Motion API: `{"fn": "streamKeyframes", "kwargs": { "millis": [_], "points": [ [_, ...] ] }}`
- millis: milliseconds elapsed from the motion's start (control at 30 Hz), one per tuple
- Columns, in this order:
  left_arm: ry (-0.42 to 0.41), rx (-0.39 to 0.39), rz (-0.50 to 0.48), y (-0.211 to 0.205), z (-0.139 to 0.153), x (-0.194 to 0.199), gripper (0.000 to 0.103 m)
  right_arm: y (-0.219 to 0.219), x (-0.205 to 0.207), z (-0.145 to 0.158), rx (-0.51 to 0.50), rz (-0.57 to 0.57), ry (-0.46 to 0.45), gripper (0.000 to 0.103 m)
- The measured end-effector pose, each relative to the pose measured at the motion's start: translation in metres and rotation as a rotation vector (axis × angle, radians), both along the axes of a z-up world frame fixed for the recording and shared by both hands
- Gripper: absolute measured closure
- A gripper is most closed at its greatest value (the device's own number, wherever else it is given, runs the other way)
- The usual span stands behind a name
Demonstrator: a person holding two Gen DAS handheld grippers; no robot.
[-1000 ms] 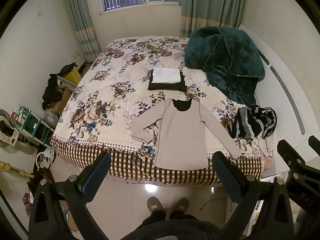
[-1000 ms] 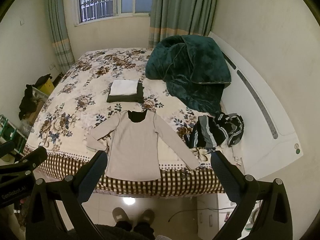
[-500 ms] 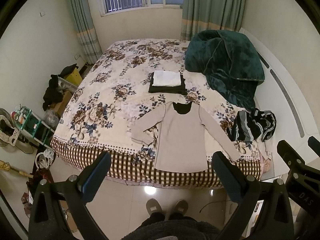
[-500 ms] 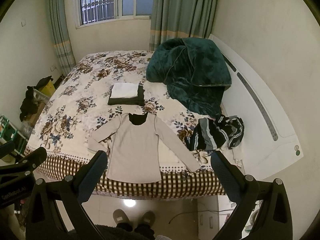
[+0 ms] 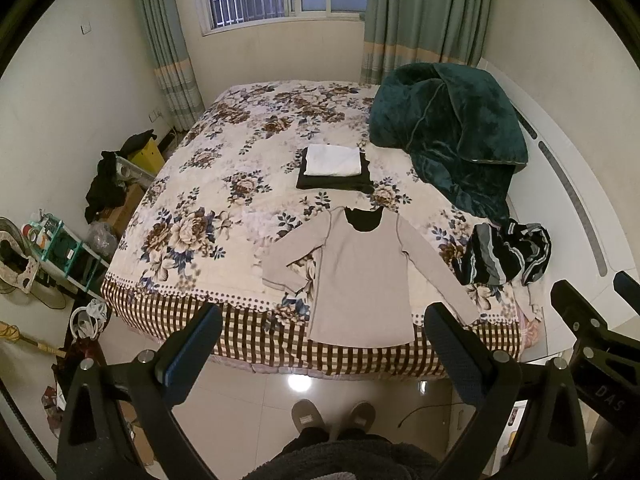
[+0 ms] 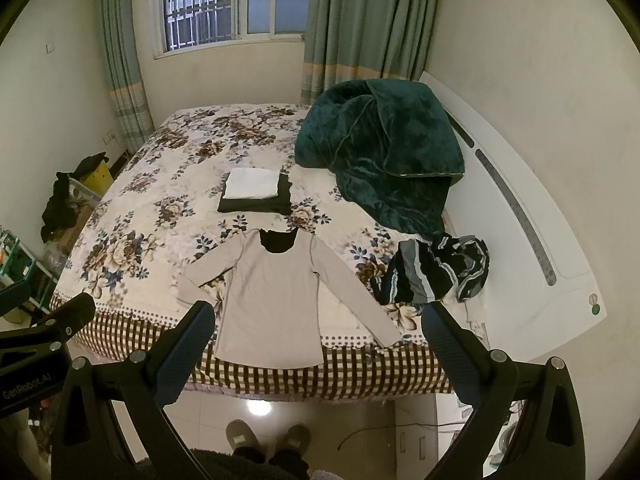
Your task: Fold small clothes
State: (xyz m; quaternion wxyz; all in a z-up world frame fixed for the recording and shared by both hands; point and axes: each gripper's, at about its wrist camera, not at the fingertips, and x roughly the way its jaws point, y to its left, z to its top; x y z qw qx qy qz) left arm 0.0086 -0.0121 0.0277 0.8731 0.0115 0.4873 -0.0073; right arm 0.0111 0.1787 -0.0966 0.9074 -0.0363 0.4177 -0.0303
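A beige long-sleeved shirt (image 5: 360,272) lies flat at the near edge of the floral bed (image 5: 224,200), sleeves spread, hem over the checked border; it also shows in the right wrist view (image 6: 272,300). A folded stack, white on black (image 5: 334,168), sits behind it, also in the right wrist view (image 6: 254,192). A crumpled striped dark garment (image 5: 504,254) lies right of the shirt, also in the right wrist view (image 6: 436,274). My left gripper (image 5: 320,344) and right gripper (image 6: 318,344) are both open and empty, held above the floor short of the bed.
A dark green blanket (image 5: 448,136) is heaped at the bed's far right by the white headboard (image 5: 576,216). Shelves and clutter (image 5: 60,248) stand along the left wall. The person's slippered feet (image 5: 332,416) stand on the tiled floor before the bed.
Both views have tilted slightly upward, so the bed and shirt sit a little lower in frame. Both grippers stay open and the clothes have not moved.
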Motion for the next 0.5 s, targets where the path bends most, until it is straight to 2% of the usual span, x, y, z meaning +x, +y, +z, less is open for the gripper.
{"fn": "streamKeyframes", "kwargs": {
  "millis": [500],
  "points": [
    [-0.005, -0.003, -0.001, 0.0009, -0.0012, -0.0048, 0.0, 0.0019, 0.0005, 0.0033, 0.0, 0.0, -0.009, 0.0]
  ]
}}
